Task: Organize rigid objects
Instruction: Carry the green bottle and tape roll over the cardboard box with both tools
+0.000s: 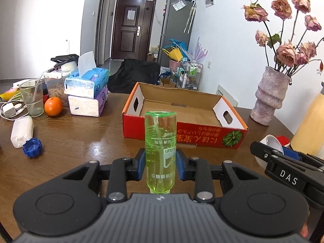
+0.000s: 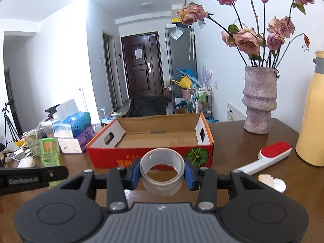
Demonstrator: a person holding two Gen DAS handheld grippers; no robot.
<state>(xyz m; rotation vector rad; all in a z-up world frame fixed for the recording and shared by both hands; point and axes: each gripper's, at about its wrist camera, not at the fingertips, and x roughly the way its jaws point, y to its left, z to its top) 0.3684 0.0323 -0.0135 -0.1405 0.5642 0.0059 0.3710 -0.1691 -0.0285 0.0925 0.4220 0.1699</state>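
Observation:
My left gripper (image 1: pixel 161 166) is shut on a clear green bottle (image 1: pixel 160 141), held upside down above the brown table with its base pointing up. The same green bottle (image 2: pixel 49 151) shows at the left of the right wrist view. My right gripper (image 2: pixel 162 172) is shut on a roll of clear tape (image 2: pixel 162 169), its hole facing the camera. Just beyond both stands an open red cardboard box (image 1: pixel 182 135) with nothing inside; the red cardboard box (image 2: pixel 121 159) sits straight ahead of the tape roll.
A pink vase (image 2: pixel 259 103) of dried roses and a yellow flask (image 2: pixel 311 109) stand at the right. A red-and-white lint brush (image 2: pixel 269 156) lies near them. At left are tissue packs (image 1: pixel 87 93), an orange (image 1: pixel 53 106), a glass (image 1: pixel 32 99), a white bottle (image 1: pixel 21 131) and a blue cap (image 1: pixel 32 147).

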